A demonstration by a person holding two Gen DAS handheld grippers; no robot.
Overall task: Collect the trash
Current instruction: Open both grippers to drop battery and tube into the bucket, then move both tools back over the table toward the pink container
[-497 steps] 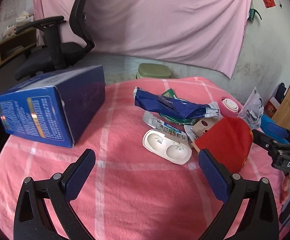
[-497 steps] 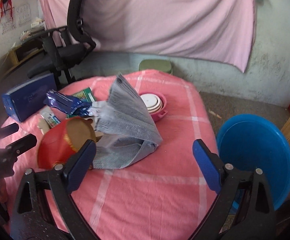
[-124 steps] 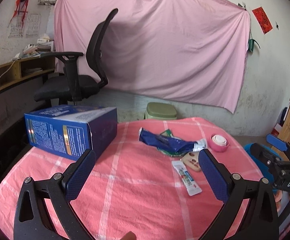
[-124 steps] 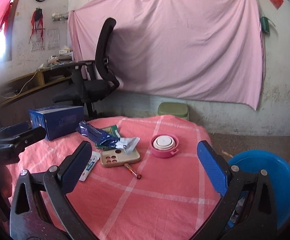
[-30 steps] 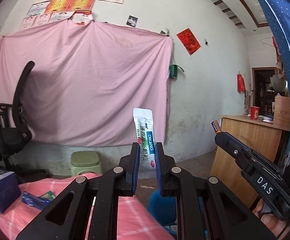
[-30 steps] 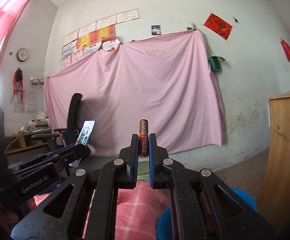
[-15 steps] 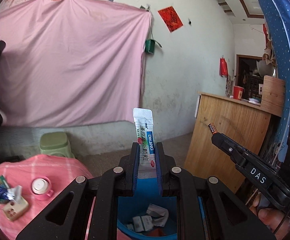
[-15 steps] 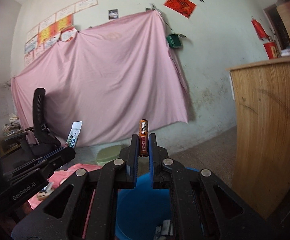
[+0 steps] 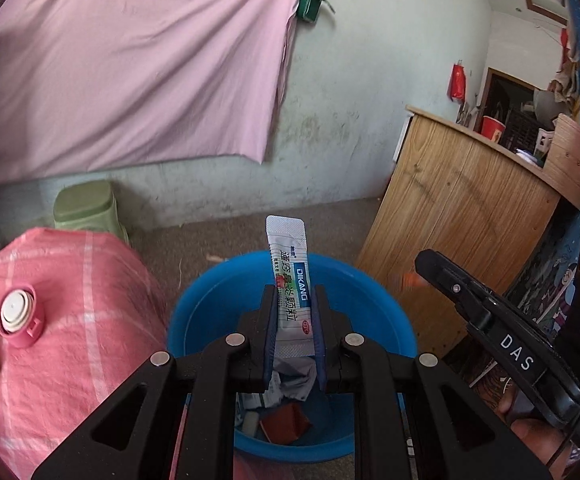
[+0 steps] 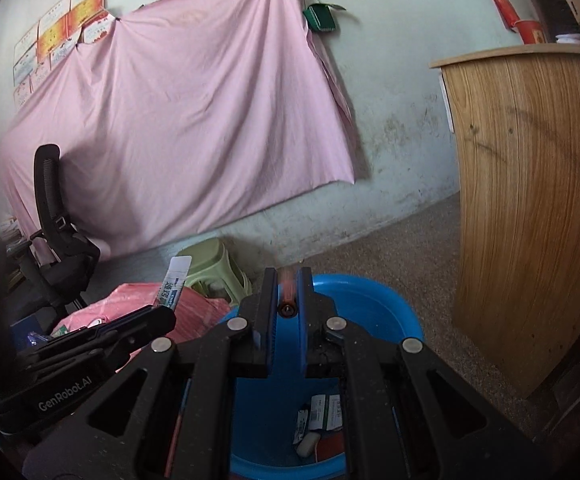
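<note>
The left gripper (image 9: 293, 332) is clamped on a white and blue paper sachet (image 9: 290, 280), which stands upright from its blue pads at the centre of the left wrist view; its lower end hides part of the crumpled trash in the round blue plastic basin (image 9: 210, 300) below. The right gripper (image 10: 287, 316) pinches a small orange and black battery (image 10: 288, 300), blurred so that its label cannot be read, at the centre of the right wrist view. The basin's near rim is cut off behind both sets of black fingers. Bare floor lies beyond the basin's far rim; a wooden cabinet (image 9: 462, 216) stands near on the right, and the table's pink checked cloth (image 9: 70, 300) just beside on the left, bearing a pink round container (image 9: 18, 316).
</note>
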